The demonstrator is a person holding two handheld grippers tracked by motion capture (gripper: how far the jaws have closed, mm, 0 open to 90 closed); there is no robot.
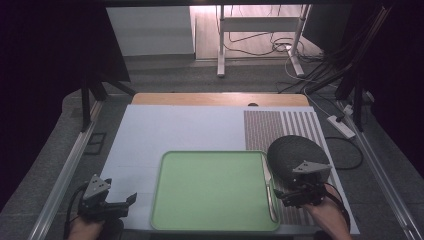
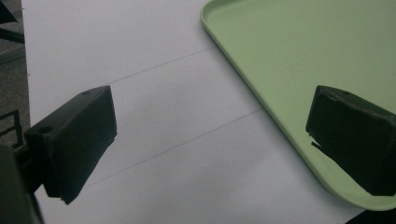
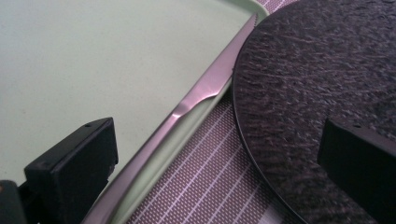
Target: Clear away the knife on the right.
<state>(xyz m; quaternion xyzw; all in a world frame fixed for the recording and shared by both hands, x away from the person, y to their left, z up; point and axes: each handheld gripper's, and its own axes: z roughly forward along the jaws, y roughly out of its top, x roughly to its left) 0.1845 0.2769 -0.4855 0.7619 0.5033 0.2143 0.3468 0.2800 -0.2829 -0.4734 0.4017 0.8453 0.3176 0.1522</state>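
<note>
Found the knife [image 3: 205,88] lying lengthwise on the right rim of the green tray [image 3: 93,56], serrated tip pointing away, handle end nearest the right tool [image 3: 219,163]. Saw its blade passing just beside the edge of the dark round plate [image 3: 317,93], perhaps tucked a little under it; could not tell whether touching. Noted the plate resting on the striped placemat [image 3: 201,177] at the right of the tabletop [image 1: 165,125].

Found the right tool released, jaws spread wide above the knife, one over the tray floor and the other over the plate. Judged the step in hand to be taking hold of the knife.

Judged it best done by shifting toward the handle, clear of the plate's edge, so that the outer jaw came down on the placemat and not on the plate. Called for squaring the jaws across the handle, lowering gently because of the sloped rim, then closing slowly: thin, smooth metal, likely to slip or roll into the tray.

Found the left tool [image 2: 210,144] also released, holding nothing, low over the white tabletop just left of the tray's rim [image 2: 289,56]. Seemed well placed to steady the tray if nudged.
</note>
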